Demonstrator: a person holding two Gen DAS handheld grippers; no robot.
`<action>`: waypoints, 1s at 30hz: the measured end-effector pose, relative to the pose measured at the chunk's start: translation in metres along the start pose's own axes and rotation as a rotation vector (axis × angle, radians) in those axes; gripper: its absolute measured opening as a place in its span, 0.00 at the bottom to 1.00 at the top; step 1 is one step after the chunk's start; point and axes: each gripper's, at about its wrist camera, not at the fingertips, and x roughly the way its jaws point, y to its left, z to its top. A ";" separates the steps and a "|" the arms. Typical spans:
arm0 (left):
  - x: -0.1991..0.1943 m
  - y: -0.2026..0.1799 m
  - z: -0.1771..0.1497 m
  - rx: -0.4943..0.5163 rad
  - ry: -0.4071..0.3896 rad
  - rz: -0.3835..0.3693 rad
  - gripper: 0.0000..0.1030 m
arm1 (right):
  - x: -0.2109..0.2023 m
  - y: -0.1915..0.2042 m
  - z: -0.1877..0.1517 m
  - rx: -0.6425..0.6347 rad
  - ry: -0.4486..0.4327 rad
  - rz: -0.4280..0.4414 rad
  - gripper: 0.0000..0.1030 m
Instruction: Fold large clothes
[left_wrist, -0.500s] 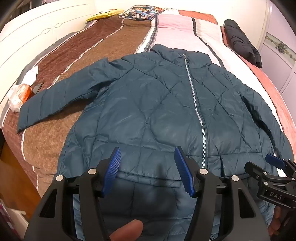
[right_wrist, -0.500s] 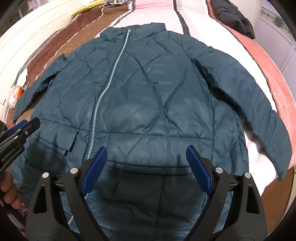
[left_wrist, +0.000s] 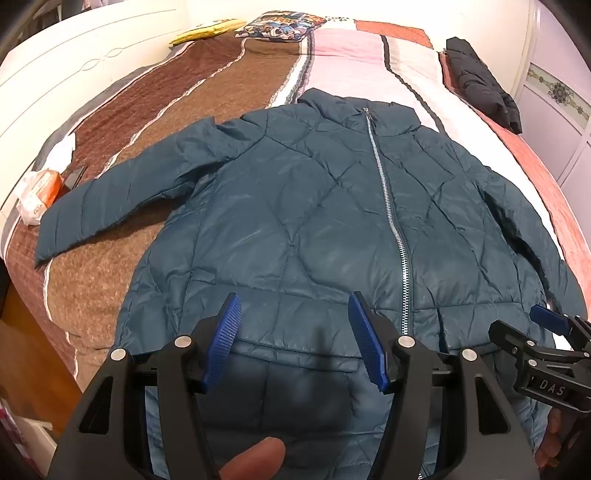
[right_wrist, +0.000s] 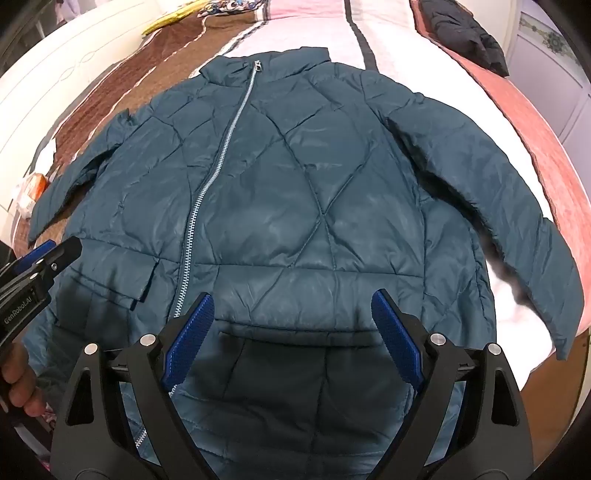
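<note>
Both spread pairs of fingers, left gripper (left_wrist: 295, 343) and right gripper (right_wrist: 293, 338), hover above the jacket's (right_wrist: 295, 192) hem.

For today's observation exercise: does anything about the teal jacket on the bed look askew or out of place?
Mostly tidy: the jacket lies flat, front up, zipped. One oddity: its sleeve on the right runs past the bed's edge, the cuff overhanging. The zipper runs diagonally, seemingly by design. The left gripper and right gripper hover open.
</note>
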 end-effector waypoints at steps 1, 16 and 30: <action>0.000 0.000 0.000 0.000 0.000 0.000 0.58 | 0.000 0.000 0.000 0.000 0.000 0.000 0.84; -0.004 0.000 0.003 -0.004 0.004 0.003 0.58 | -0.005 -0.001 0.000 0.003 -0.002 0.016 0.84; -0.009 0.002 -0.001 -0.004 0.002 0.003 0.58 | -0.008 -0.001 -0.001 0.006 -0.006 0.018 0.84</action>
